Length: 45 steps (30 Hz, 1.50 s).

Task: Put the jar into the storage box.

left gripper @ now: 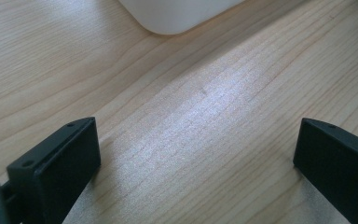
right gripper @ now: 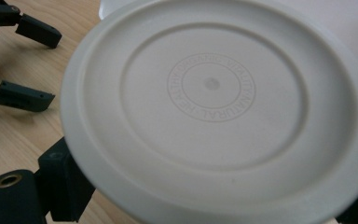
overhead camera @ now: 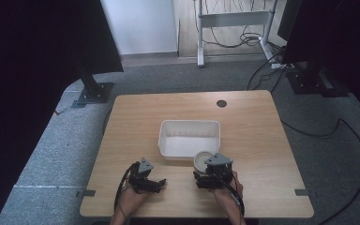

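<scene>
My right gripper (overhead camera: 206,174) clamps the white round container (right gripper: 214,107) (lid toward the camera), held just beside the near rim of the white bin (overhead camera: 190,125). My left gripper (left gripper: 196,154) rests wide apart over bare table (left gripper: 205,107).

White round lid (right gripper: 214,107) between black jaws, wooden table (right gripper: 9,135)

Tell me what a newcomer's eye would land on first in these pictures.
First comes the round white lid, gripped by the right gripper near the table's front edge, its embossed ring of lettering plain in the right gripper view. Just behind it the white rectangular tub sits mid-table. The left gripper rests to the left with its jaws wide apart over bare wood.
</scene>
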Motion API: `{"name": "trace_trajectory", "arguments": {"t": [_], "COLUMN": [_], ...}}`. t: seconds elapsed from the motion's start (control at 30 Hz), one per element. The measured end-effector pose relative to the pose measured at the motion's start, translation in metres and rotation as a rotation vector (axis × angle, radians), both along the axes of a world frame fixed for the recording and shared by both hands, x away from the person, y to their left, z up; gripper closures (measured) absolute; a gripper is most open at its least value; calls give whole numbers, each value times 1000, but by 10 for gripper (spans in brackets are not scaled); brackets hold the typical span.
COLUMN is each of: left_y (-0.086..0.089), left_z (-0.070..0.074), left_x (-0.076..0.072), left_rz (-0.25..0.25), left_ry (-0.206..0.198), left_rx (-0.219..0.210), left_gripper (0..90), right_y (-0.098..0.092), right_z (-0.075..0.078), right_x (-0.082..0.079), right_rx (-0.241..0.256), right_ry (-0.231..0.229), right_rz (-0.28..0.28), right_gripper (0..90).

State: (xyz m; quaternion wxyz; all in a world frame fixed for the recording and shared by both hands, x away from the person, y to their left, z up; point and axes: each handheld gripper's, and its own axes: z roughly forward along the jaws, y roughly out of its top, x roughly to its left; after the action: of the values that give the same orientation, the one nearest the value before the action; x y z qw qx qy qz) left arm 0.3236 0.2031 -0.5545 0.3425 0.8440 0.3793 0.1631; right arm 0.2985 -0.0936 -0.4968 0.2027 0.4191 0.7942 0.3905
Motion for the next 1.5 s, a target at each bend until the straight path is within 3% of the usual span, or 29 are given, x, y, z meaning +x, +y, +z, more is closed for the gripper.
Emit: {"name": "trace_trajectory", "arguments": {"t": [1.03,1.5], "left_y": [0,0], "left_z": [0,0], "left_x": [0,0], "left_rz": [0,1], "left_ry": [0,0], "left_rx": [0,-1], "left_gripper": [3,3], "right_y": [20,28], "right_z": [15,14], "right_x": [33,49], "right_rx": [2,3], "right_ry": [-19,-23], "right_rz": [-10,-23], "right_gripper": [90,90]}}
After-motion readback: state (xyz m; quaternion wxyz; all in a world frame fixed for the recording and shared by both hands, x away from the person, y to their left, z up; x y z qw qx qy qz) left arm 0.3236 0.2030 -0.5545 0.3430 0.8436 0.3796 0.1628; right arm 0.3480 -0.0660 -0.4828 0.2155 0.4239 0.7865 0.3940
